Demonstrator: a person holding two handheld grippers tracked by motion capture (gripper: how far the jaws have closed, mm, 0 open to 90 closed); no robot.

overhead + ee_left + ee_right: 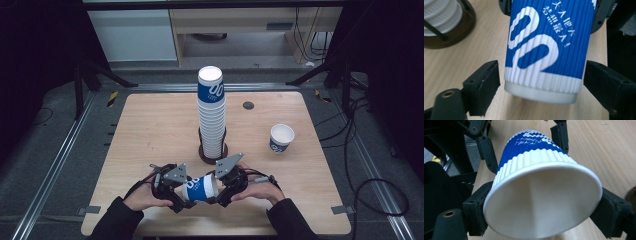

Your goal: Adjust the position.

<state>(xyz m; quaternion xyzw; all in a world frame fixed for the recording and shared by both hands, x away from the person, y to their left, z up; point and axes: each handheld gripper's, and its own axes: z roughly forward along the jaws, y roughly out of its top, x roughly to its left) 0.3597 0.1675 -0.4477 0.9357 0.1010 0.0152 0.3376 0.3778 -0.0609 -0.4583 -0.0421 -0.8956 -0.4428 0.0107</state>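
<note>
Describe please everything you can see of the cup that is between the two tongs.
The cup is ribbed paper, blue with white figures and a white band at rim and base, empty and white inside. It lies sideways above the table's near edge. The right tongs clamp its open rim; the left tongs flank its base, jaws apart, not touching.

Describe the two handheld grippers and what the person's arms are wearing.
Both grippers, left gripper and right gripper, are black, each with two blocky black jaws and a grey three-cornered plate on top. Thin black cables trail from them. The person wears dark long sleeves down to the wrists.
</note>
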